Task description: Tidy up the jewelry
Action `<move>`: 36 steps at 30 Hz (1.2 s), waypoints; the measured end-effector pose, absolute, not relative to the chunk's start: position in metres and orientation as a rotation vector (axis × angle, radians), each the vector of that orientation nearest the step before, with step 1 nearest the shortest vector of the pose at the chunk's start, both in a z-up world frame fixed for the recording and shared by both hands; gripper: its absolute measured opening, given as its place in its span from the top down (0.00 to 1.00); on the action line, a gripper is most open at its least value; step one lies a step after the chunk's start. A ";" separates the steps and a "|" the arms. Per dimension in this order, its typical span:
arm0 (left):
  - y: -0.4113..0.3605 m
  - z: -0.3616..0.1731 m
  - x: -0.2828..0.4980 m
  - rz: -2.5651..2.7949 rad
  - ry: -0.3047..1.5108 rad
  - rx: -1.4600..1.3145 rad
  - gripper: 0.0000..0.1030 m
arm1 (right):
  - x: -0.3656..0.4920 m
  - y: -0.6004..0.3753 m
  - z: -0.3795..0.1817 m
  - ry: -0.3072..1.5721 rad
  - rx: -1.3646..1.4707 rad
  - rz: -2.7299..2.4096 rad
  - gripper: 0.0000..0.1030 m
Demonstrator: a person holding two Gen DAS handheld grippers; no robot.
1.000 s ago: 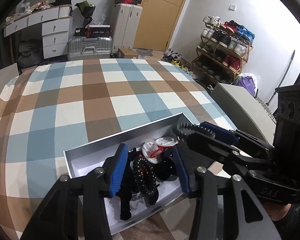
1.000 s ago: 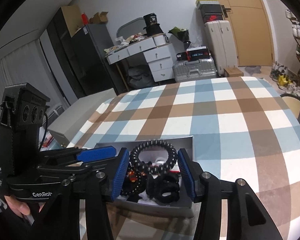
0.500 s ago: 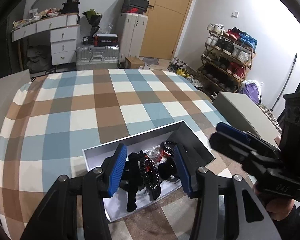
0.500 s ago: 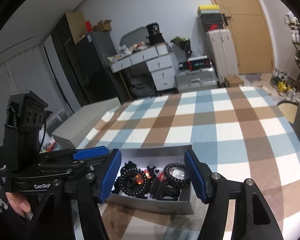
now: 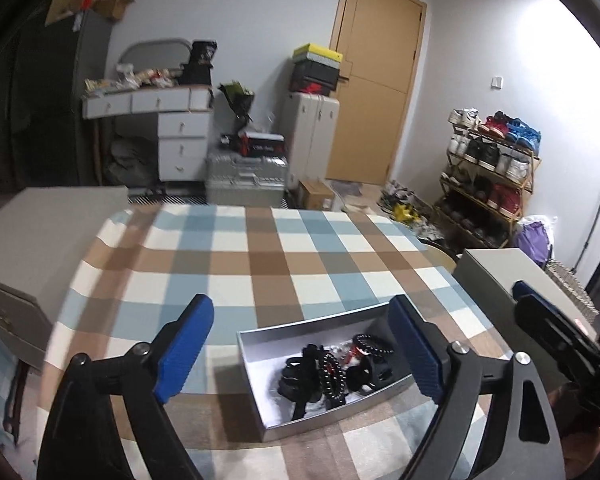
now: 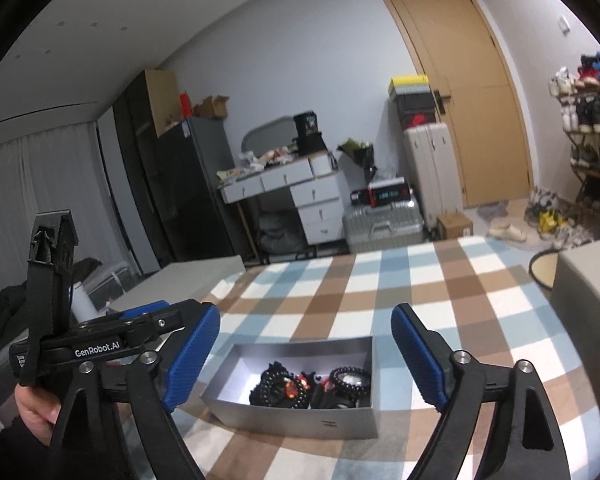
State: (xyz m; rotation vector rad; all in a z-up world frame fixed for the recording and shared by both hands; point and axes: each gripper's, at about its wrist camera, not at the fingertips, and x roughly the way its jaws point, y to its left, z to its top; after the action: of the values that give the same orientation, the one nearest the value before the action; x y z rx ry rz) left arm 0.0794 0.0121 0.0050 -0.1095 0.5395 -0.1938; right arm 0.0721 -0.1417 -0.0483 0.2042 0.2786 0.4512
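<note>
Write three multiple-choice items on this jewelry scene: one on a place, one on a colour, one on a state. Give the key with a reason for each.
1. Where does the jewelry lie?
A. inside the grey box
B. on the bare cloth
C. between the right gripper's fingers

2. What colour are the finger pads of the right gripper?
A. red
B. blue
C. white

3. How do the left gripper and the right gripper stand?
A. both shut on beads
B. one open, one shut
C. both open, holding nothing

Key: 1 A, the dark bead bracelets sit within the walls of the grey box on the checked tablecloth. 2 B, the pads show blue in both wrist views. 3 C, each view shows a wide gap between the fingers, with nothing in it, the box lying beyond.
</note>
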 end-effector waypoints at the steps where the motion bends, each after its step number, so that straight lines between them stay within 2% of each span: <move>1: 0.012 0.006 0.076 -0.178 0.528 -0.102 0.13 | 0.069 -0.140 -0.046 0.269 0.197 0.450 0.10; 5: 0.016 0.012 0.064 -0.127 0.474 -0.108 0.01 | 0.057 -0.136 -0.042 0.238 0.170 0.450 0.09; 12: 0.031 0.013 0.048 -0.054 0.371 -0.136 0.01 | 0.044 -0.139 -0.044 0.172 0.166 0.430 0.00; 23: 0.034 -0.040 0.048 0.132 0.290 -0.041 0.01 | 0.043 -0.130 -0.083 0.074 -0.007 0.261 0.00; 30: 0.035 -0.059 0.048 0.151 0.294 0.009 0.01 | 0.051 -0.126 -0.104 0.108 -0.075 0.233 0.00; 36: 0.035 -0.054 0.044 0.114 0.300 -0.008 0.01 | 0.065 -0.127 -0.109 0.191 -0.056 0.245 0.00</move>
State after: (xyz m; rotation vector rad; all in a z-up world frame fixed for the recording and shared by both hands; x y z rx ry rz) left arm 0.0443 0.0348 -0.0542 -0.0082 0.3002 0.1138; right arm 0.0650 -0.1272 -0.1089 -0.0562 0.1909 0.2455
